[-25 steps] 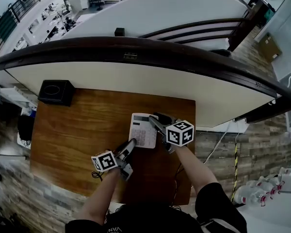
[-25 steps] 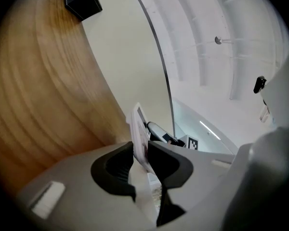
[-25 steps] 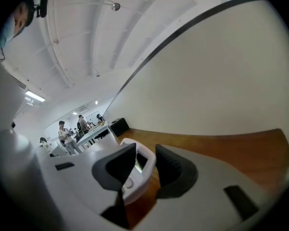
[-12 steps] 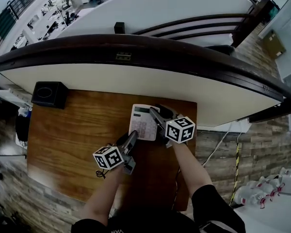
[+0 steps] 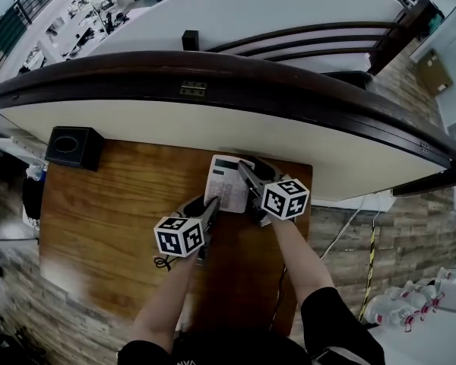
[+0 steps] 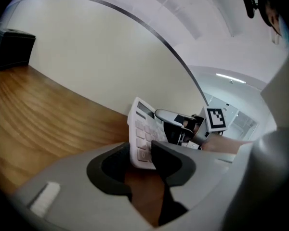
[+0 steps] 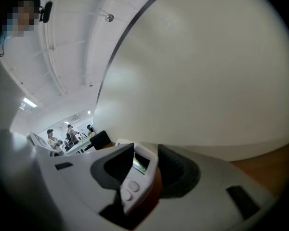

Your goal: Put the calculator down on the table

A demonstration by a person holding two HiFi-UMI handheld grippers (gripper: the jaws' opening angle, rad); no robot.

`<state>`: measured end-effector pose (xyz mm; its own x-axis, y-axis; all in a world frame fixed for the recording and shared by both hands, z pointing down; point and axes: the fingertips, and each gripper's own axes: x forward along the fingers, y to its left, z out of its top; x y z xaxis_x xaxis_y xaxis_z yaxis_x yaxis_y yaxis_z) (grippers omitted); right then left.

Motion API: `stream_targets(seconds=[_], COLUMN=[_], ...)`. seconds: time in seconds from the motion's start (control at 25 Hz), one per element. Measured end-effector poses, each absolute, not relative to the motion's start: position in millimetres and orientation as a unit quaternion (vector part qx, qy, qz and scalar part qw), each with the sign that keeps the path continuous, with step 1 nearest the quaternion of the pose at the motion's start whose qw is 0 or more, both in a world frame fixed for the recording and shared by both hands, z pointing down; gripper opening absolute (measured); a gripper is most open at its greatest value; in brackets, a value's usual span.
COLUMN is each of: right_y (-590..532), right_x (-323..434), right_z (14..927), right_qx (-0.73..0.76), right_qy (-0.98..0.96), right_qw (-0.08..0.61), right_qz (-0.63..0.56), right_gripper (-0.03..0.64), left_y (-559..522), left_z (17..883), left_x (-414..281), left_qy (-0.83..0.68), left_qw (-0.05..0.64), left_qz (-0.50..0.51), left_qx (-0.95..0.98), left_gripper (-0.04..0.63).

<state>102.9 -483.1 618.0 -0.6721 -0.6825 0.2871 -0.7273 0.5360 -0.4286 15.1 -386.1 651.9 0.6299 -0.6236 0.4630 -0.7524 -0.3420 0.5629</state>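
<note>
The white calculator (image 5: 228, 182) is at the far side of the wooden table (image 5: 114, 204), close to the cream wall. My left gripper (image 5: 210, 202) is at its near end and my right gripper (image 5: 247, 172) at its right edge. In the left gripper view the calculator (image 6: 143, 131) stands tilted between the jaws of my left gripper (image 6: 137, 160). They are opening, and only one pad seems to touch it. In the right gripper view my right gripper (image 7: 147, 170) has the display end of the calculator (image 7: 137, 174) between opening jaws, with a thin gap at one pad.
A black box (image 5: 74, 147) stands at the table's far left corner, also in the left gripper view (image 6: 12, 49). The cream wall (image 5: 213, 131) runs along the table's far edge. A thin cable (image 5: 161, 263) lies near my left arm. The table's right edge is just beyond my right gripper.
Both grippers and the calculator have moved away from me toward the wall. The left gripper's marker cube has rolled over.
</note>
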Motion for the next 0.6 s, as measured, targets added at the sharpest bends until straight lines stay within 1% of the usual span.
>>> stream_targets(seconds=[0.24,0.48,0.6], right_y=[-487,-489,-491], right_x=[103,100,100], right_z=[623,630,630], right_qx=[0.420,0.442,0.453], right_qy=[-0.871,-0.866,-0.863], right_qw=[0.057,0.097,0.106], right_qz=[0.251,0.211,0.199], right_gripper=[0.130,0.133,0.133], left_y=[-391,-395,-398], left_z=[662,675,674], left_x=[18,21,21], left_qy=[-0.436,-0.436,-0.438], left_qw=[0.370,0.354,0.346], left_qz=[0.144,0.207,0.209], left_qx=[0.808,0.801,0.803], left_gripper=[0.138,0.149,0.149])
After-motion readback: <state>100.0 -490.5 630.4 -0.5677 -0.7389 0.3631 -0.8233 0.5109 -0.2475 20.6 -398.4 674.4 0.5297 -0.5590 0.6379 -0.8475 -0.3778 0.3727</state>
